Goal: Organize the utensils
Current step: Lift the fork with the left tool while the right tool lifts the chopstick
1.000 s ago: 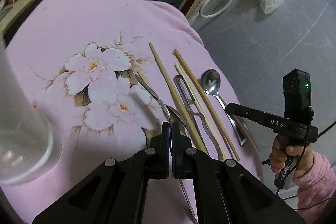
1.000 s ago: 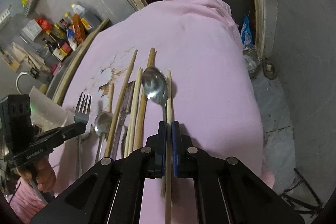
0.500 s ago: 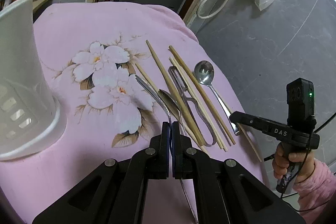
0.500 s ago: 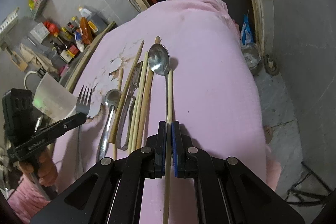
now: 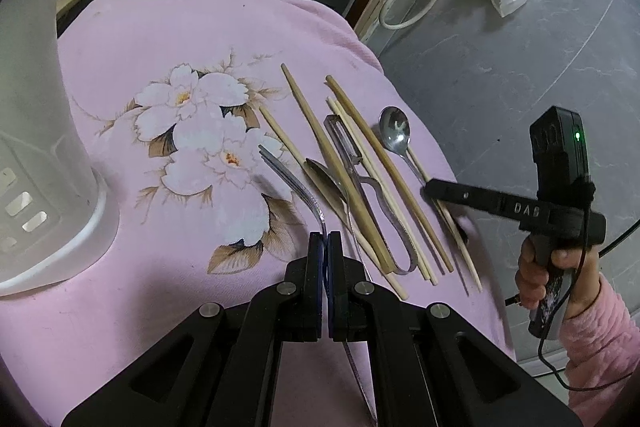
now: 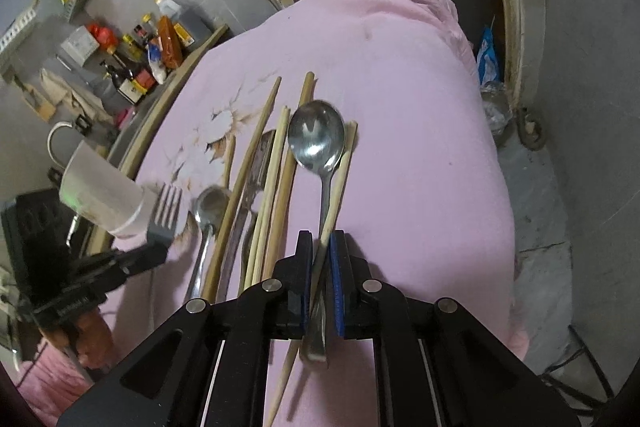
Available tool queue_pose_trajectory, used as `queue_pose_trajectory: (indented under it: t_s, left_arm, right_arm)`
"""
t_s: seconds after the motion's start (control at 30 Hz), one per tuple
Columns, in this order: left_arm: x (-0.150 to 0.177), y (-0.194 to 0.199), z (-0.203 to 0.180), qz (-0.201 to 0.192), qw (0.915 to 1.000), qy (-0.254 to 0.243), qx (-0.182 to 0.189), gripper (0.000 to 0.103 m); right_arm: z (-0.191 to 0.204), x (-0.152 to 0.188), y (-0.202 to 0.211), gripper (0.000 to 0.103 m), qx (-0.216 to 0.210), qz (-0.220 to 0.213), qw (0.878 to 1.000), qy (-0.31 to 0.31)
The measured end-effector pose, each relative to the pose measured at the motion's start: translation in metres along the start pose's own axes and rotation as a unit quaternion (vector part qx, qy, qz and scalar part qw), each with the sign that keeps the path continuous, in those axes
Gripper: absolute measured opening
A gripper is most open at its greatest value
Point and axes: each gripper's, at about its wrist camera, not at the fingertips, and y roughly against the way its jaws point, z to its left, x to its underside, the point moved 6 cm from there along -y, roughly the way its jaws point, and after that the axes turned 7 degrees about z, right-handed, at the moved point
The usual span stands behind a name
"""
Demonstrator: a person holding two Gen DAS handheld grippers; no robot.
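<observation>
White plastic, the slotted utensil holder (image 5: 44,163) stands at the far left of the pink flowered cloth (image 5: 168,39). Next to the right, the left gripper (image 5: 329,247) has its jaws pressed together on the handle of a fork (image 5: 294,183), whose tines hang above the cloth, so the step in hand looks like carrying that fork to the holder. Right of it lie a small spoon (image 5: 326,179), a peeler (image 5: 352,163) and several wooden chopsticks (image 5: 320,139), still loose. Furthest right, the right gripper (image 6: 320,247) has just been easing its jaws apart to a narrow gap, and one chopstick (image 6: 340,179) and the handle of the large spoon (image 6: 318,143) sit between them; I cannot tell whether the pads press. Next, I judge, the right gripper needs to settle on a single piece, or both may slip crossed.
</observation>
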Motion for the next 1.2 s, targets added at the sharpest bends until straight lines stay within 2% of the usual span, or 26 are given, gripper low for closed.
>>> queue_pose_trajectory:
  t_s: [0.57,0.8,1.03,1.2]
  left_arm:
    - [-0.003,-0.006,0.005,0.006,0.9999,0.009,0.001,0.000]
    - [-0.004,-0.007,0.004,0.005,0.9999,0.010,0.005,0.000]
    - [-0.002,0.002,0.000,-0.021,0.9998,-0.001,-0.003,0.000]
    - [-0.002,0.014,-0.003,-0.049,0.9987,-0.007,-0.012,0.000]
  right_arm:
    - [-0.015,-0.034,-0.010,0.008,-0.032,-0.002,0.999,-0.041]
    - [-0.018,-0.034,-0.008,0.004,-0.045,-0.028,0.997,-0.053]
    - [-0.012,-0.021,-0.001,0.003,-0.060,-0.048,0.996,-0.052]
    - [0.001,-0.008,0.011,0.003,-0.070,-0.081,0.994,-0.029]
